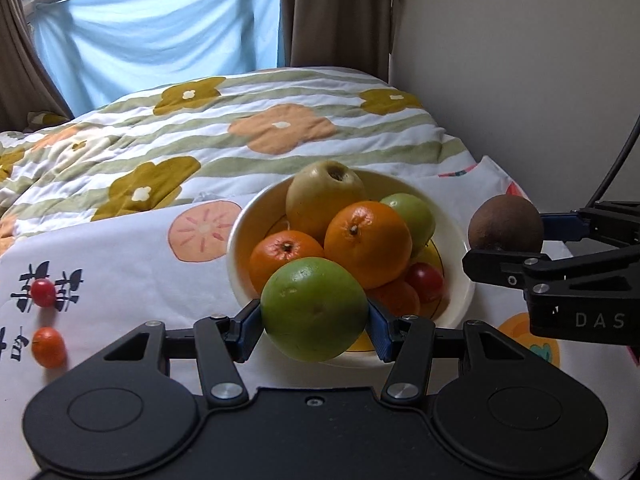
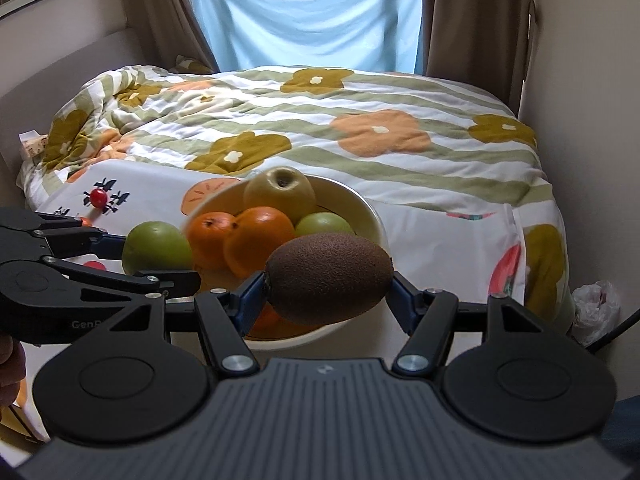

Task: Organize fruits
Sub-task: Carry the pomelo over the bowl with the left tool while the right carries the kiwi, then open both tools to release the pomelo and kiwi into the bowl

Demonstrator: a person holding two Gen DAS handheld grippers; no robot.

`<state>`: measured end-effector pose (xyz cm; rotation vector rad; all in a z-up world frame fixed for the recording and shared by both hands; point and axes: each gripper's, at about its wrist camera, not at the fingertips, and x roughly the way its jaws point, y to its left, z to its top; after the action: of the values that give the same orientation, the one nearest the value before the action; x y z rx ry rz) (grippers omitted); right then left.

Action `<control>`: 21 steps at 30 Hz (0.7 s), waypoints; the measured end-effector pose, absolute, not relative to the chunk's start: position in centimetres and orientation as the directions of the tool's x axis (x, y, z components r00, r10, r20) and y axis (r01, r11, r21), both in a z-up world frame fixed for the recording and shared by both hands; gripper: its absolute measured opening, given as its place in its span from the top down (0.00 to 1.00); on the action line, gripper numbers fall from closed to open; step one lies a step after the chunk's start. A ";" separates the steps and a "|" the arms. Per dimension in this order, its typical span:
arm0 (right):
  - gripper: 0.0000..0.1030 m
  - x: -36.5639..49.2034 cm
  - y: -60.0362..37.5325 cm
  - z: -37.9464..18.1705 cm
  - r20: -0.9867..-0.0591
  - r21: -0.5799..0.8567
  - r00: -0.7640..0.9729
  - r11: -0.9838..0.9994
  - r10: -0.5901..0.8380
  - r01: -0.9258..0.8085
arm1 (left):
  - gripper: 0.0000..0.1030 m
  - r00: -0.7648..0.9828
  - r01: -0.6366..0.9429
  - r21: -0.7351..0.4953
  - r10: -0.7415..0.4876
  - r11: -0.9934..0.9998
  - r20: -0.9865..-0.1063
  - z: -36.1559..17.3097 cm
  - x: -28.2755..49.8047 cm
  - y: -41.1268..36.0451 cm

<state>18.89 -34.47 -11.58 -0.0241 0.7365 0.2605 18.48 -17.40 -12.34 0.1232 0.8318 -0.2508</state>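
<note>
While left jaws clamp a green fruit [image 1: 315, 309], right jaws clamp a kiwi [image 2: 329, 279].

Soft daylight comes through the pale blue fabric curtain [image 1: 160, 28] hung over the window, leaving both views evenly bright with faint shadows. Fisheye bending curves the walls and darkens the corners. The cream ceramic fruit bowl [image 2: 374, 216] looks slightly soft in the right view.
</note>
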 end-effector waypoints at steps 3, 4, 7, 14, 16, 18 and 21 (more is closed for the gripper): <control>0.23 19.0 -34.8 -12.0 -0.666 0.070 0.712 0.968 0.224 -0.240 | 0.43 0.631 0.271 0.001 -0.177 0.963 -0.755 -12.8 18.8 -17.6; 0.23 19.1 -34.9 -12.1 -0.664 0.070 0.713 0.968 0.225 -0.240 | 0.43 0.628 0.271 0.000 -0.176 0.963 -0.758 -13.0 18.9 -17.6; 0.23 19.2 -35.2 -12.4 -0.661 0.074 0.716 0.969 0.223 -0.234 | 0.43 0.620 0.272 0.006 -0.170 0.962 -0.766 -13.3 19.1 -17.8; 0.23 19.3 -35.7 -12.2 -0.658 0.063 0.718 0.967 0.227 -0.248 | 0.05 0.675 0.283 0.034 -0.174 0.958 -0.717 -11.7 18.3 -17.8; 0.23 19.4 -35.8 -12.2 -0.657 0.058 0.717 0.964 0.233 -0.259 | 0.05 0.681 0.276 0.043 -0.164 0.960 -0.714 -11.3 18.0 -17.6; 0.23 19.4 -35.8 -12.1 -0.655 0.050 0.716 0.959 0.242 -0.278 | 0.05 0.684 0.265 0.043 -0.157 0.963 -0.712 -11.0 17.6 -17.2; 0.23 19.6 -35.6 -12.1 -0.653 0.031 0.713 0.950 0.255 -0.311 | 0.05 0.690 0.243 0.042 -0.142 0.969 -0.710 -10.4 17.1 -16.5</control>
<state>19.62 -35.61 -12.09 -0.0833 0.7108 0.3140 17.05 -16.50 -10.44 0.1365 0.7810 -0.2160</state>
